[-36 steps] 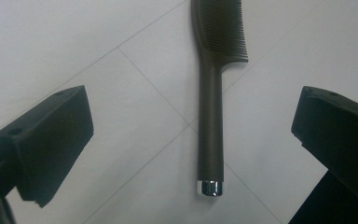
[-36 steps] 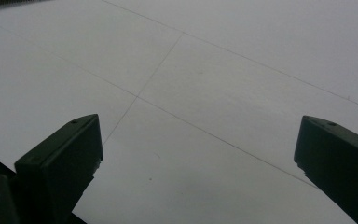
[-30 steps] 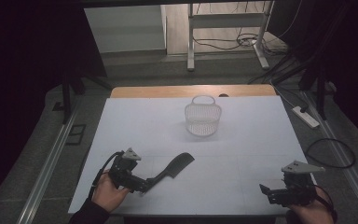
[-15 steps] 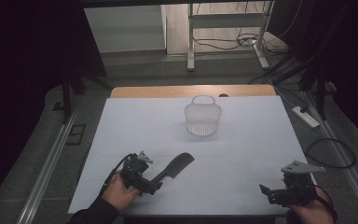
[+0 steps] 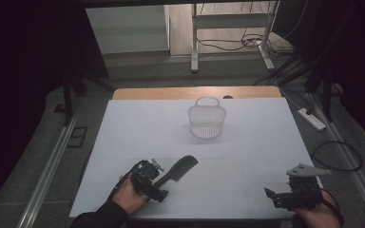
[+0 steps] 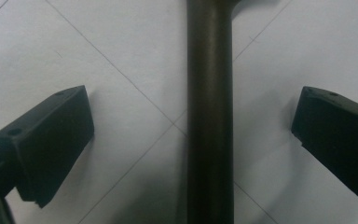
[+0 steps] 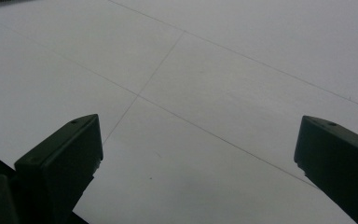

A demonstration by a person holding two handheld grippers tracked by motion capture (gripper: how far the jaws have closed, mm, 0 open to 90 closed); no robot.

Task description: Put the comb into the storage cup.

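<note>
The left gripper (image 5: 158,183) is low over the near-left part of the white table (image 5: 247,137), and its jaws stand wide apart on both sides of the handle of a dark spatula (image 5: 177,170) — they do not touch it, with white surface visible on each side. In the left gripper view the handle (image 6: 209,116) runs straight up between the two jaws. The spatula lies flat on the table, its broad end pointing toward the far right; the exact kind of utensil is hard to tell in this dim light. A clear basket (image 5: 206,118) stands farther back, well apart. The right gripper (image 5: 285,197) sits at the near-right corner — jaws wide open, holding nothing.
</note>
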